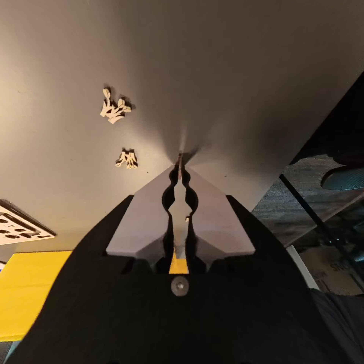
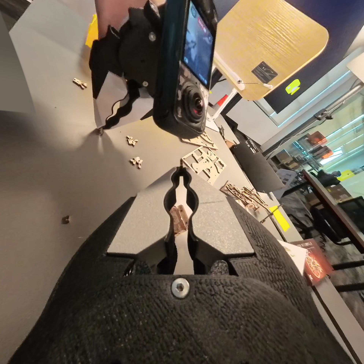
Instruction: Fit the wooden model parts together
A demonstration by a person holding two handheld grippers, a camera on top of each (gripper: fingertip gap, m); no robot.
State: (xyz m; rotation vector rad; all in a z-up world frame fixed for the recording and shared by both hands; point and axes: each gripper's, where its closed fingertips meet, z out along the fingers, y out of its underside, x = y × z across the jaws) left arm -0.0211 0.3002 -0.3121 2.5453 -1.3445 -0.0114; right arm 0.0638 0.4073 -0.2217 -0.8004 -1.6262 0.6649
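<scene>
My left gripper [image 1: 179, 164] is shut on a thin wooden part [image 1: 179, 171], held edge-on, with its tip down at the grey table [image 1: 197, 78]. In the right wrist view the left gripper [image 2: 101, 129] is at the upper left, tip on the table. My right gripper [image 2: 180, 169] is shut, and a small thin part [image 2: 180, 163] sticks out of its tips. A brown engraved wooden piece [image 2: 178, 219] shows through the gap between its fingers. Two small pale wooden parts [image 1: 114, 106] [image 1: 127, 160] lie left of the left gripper; they also show in the right wrist view [image 2: 131, 140] [image 2: 136, 162].
Cut-out wooden sheets [image 2: 204, 163] [image 1: 19, 226] lie on the table. A partly built wooden model [image 2: 244, 195] and a booklet [image 2: 315, 262] lie near the right edge. Loose bits [image 2: 80, 83] [image 2: 66, 219] lie on the table. A yellow pad [image 1: 29, 285] is near the left gripper. There is about 15 centimeters between the tips of the two grippers.
</scene>
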